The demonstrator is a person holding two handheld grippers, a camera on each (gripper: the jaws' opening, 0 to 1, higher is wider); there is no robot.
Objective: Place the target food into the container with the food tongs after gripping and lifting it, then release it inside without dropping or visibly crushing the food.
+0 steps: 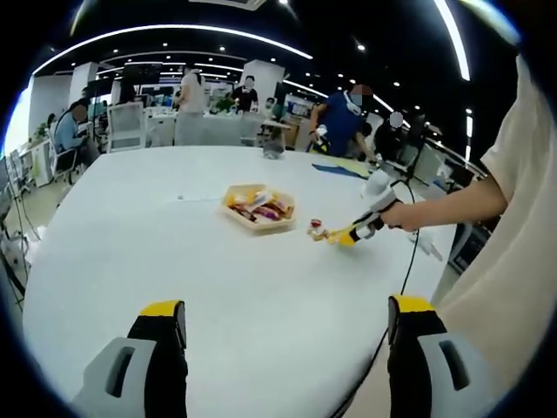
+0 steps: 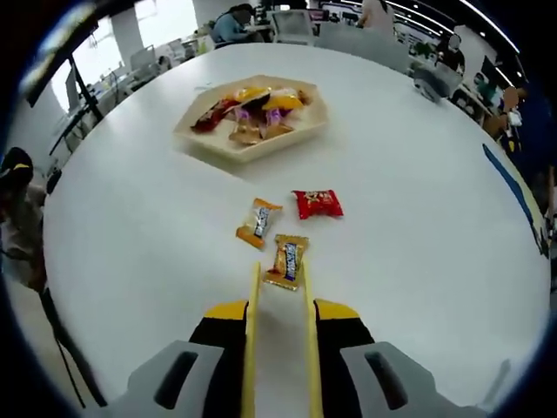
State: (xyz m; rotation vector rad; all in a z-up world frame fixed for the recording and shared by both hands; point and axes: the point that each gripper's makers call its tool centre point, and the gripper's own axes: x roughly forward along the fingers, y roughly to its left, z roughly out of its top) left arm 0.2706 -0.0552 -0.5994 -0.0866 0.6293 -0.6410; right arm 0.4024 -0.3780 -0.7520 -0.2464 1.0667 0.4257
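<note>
My right gripper is shut on a pair of yellow food tongs. The tong arms stand apart, their tips on either side of the near end of a gold-wrapped candy lying on the white table. An orange-wrapped candy and a red-wrapped one lie just beyond it. Farther off sits a pale tray with several wrapped sweets. From the left gripper view, the right gripper points the tongs at the loose candies beside the tray. My left gripper hangs open over the near table.
The round white table has bare room on every side of the tray. A cable trails off its right edge. A person's arm and pale shirt are on the right. Chairs, desks and several people stand in the far background.
</note>
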